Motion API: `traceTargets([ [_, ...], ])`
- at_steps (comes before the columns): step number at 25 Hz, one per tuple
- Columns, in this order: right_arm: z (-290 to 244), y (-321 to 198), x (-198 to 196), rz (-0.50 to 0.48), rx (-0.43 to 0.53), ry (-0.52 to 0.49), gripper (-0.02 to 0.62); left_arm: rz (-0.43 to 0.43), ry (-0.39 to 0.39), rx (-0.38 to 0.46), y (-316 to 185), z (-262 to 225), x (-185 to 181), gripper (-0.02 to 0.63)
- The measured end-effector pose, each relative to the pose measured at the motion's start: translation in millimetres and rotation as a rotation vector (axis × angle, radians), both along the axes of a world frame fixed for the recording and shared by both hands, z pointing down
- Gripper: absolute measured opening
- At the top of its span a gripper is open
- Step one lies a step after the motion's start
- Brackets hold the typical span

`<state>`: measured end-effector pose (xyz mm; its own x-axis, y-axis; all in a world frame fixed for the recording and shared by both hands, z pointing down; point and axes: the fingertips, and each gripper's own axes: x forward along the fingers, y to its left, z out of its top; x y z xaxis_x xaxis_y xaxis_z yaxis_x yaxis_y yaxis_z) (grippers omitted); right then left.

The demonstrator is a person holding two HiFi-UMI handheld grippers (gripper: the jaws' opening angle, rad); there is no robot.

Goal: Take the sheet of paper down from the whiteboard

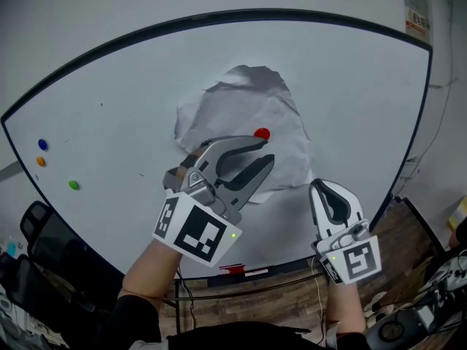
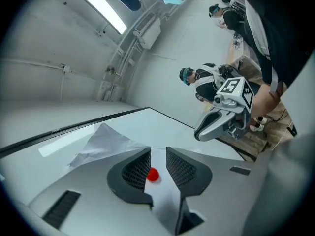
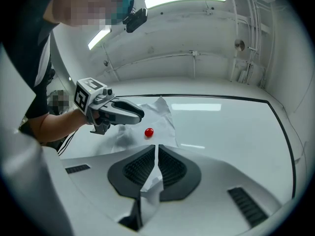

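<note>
Whiteboard [image 1: 109, 108]: crumpled sheet [image 1: 248, 111] roughly upright, lower corner in right tool [image 1: 319, 187].

We see our right hand-held gripper [image 3: 156, 149] pinching the paper [image 3: 165, 113] edge, the red magnet [image 3: 148, 132] at twelve o'clock, the left hand-held gripper [image 3: 134, 115] at ten.

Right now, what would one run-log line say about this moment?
left gripper: open, jaws aimed at red magnet | right gripper: shut on sheet of paper | sheet: on whiteboard
</note>
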<state>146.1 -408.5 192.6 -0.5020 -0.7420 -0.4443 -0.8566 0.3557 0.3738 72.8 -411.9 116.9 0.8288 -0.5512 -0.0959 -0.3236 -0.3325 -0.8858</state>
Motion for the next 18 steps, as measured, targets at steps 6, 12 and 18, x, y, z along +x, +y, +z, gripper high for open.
traceTargets([
  [6, 4, -11, 14, 0.046, -0.042, -0.047, 0.02, -0.127, -0.092, 0.066, -18, 5, 5, 0.144],
  [12, 5, -11, 8, 0.036, -0.039, -0.036, 0.02, -0.25, -0.154, 0.111, -39, 5, 9, 0.16],
  [18, 4, -8, 9, 0.03, -0.036, -0.031, 0.02, -0.334, -0.179, 0.112, -56, 9, 9, 0.159],
])
